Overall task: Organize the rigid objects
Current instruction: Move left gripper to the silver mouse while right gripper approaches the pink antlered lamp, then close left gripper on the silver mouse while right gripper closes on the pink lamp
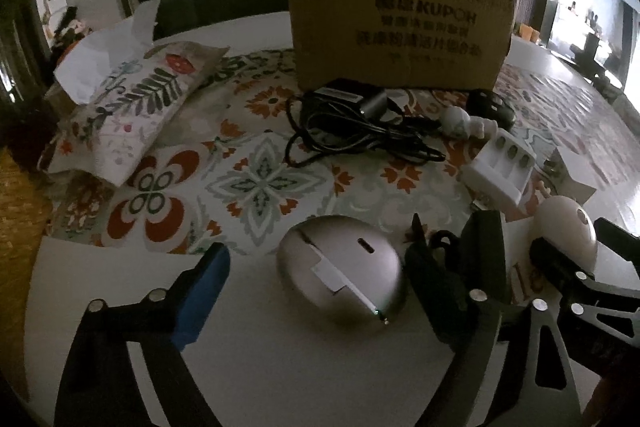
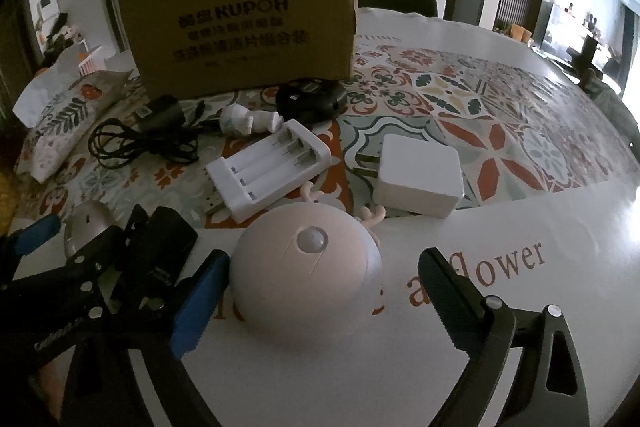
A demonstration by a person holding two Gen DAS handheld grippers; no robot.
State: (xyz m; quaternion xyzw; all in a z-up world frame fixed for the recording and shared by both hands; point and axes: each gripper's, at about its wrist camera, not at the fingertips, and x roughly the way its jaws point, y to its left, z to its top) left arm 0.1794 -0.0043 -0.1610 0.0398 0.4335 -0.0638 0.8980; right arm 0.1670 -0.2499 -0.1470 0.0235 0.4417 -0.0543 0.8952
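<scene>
left gripper (image 1: 336, 291) was held wide around the silver egg-shaped case (image 1: 340, 267), pads untouched. right gripper (image 2: 324, 295) was held wide around the white dome light (image 2: 306, 263), likely for boxing in the cardboard box (image 2: 244, 19).

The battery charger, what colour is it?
White. The battery charger shows best in the right wrist view.
</scene>
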